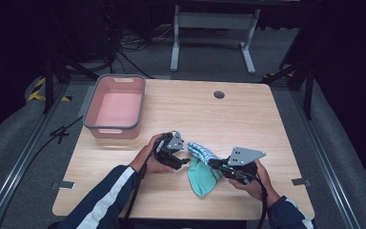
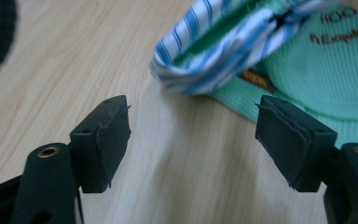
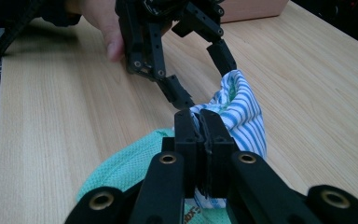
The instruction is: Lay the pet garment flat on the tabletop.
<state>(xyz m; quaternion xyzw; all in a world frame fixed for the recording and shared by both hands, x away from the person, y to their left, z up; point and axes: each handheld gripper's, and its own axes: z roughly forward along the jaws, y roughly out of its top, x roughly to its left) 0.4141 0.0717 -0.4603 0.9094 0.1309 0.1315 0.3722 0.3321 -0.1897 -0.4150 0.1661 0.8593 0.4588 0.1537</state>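
I'm seeing the right gripper (image 1: 215, 163) lower right of centre in the high view, jaws clenched on the blue-white striped cloth (image 1: 203, 152); right gripper view confirms, pads pressed together w/ striped fabric pinched between them. The left gripper (image 1: 185, 157) is sitting just left of that cloth, jaws spread apart, nothing between them; in the left gripper view the striped cloth is lying just ahead of the pads, upper centre, not touching either. Striped cloth is resting partly on a green sock (image 1: 201, 177), which is lying flat on the table (image 1: 248, 119) toward the bottom centre of the high view. A pink bin (image 1: 118, 106) is standing at upper left of the tabletop, well apart from both grippers.
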